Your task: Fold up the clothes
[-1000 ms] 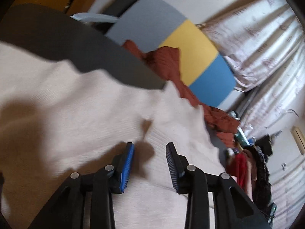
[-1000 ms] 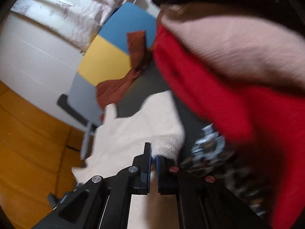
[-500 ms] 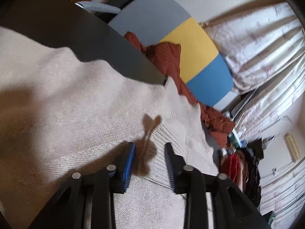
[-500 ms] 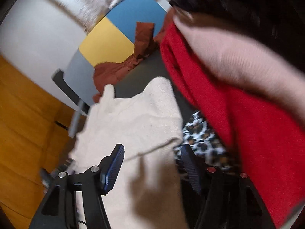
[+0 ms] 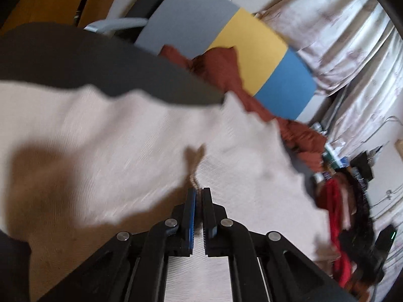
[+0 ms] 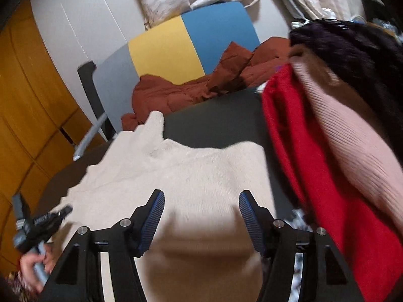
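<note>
A cream knit sweater (image 5: 126,138) lies spread on a dark round table (image 5: 75,58). My left gripper (image 5: 199,191) is shut on a fold of the sweater's edge, lifting a flap of it. In the right wrist view the sweater (image 6: 191,166) lies flat below my right gripper (image 6: 201,198), which is open and empty just above the cloth. The left gripper (image 6: 59,212) shows at the sweater's left edge, held by a hand.
A pile of red (image 6: 302,151), pink (image 6: 352,130) and black (image 6: 352,42) clothes crowds the right side. A rust-brown garment (image 6: 201,85) lies behind the table against a grey, yellow and blue panel (image 6: 163,52). Curtains (image 5: 340,37) hang beyond.
My left gripper has closed on the sweater's edge. My right gripper let go of the sweater, opened wide and swung over the cloth, away from the clothes pile.
</note>
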`<action>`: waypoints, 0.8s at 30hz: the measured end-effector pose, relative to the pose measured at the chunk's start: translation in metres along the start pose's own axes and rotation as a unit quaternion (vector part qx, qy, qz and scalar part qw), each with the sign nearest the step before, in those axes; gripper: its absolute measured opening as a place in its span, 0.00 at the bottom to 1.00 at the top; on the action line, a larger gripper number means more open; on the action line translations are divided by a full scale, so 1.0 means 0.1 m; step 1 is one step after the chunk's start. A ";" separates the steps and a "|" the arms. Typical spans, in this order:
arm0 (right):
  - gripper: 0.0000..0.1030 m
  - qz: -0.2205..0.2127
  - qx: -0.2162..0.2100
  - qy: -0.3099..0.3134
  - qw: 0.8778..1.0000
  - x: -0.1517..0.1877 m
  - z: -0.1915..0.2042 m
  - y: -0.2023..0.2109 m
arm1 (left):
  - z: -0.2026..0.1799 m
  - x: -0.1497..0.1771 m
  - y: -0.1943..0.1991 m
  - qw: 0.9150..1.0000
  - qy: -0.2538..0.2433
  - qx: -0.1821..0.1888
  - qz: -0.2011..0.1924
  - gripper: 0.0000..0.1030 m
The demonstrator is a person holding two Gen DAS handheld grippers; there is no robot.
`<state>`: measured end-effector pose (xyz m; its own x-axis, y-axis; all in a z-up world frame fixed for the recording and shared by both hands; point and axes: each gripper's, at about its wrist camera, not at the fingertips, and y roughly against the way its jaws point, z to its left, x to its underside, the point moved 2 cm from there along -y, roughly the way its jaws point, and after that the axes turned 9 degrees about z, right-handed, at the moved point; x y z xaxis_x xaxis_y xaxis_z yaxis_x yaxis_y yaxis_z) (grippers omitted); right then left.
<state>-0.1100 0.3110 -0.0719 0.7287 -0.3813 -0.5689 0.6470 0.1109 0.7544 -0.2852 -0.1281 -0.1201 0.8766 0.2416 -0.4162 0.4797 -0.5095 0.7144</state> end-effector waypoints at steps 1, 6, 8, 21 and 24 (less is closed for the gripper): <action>0.59 0.004 0.003 -0.001 1.000 -0.05 0.01 -0.11 | 0.04 -0.01 0.01 1.000 0.010 0.008 -0.003 0.04; 0.59 0.030 0.053 -0.023 0.998 -0.05 -0.10 -0.55 | 0.06 -0.02 0.00 1.000 0.018 0.009 -0.004 0.05; 0.66 0.021 0.065 -0.008 0.998 0.00 -0.06 -0.58 | 0.09 -0.03 -0.01 0.999 0.025 0.020 -0.004 0.05; 0.92 0.037 0.092 0.053 0.994 0.04 0.13 -0.68 | 0.43 -0.32 0.85 0.997 0.020 -0.058 -0.039 0.23; 0.92 0.038 0.093 0.054 0.993 0.04 0.15 -0.69 | 0.82 -0.50 1.21 0.989 0.068 -0.102 -0.087 0.23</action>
<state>-0.1550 0.2879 -0.1214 0.7998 -0.2758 -0.5331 0.5444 -0.0409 0.8378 -0.2744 -0.2697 -0.0586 0.7711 0.4269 -0.4723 0.6088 -0.2772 0.7434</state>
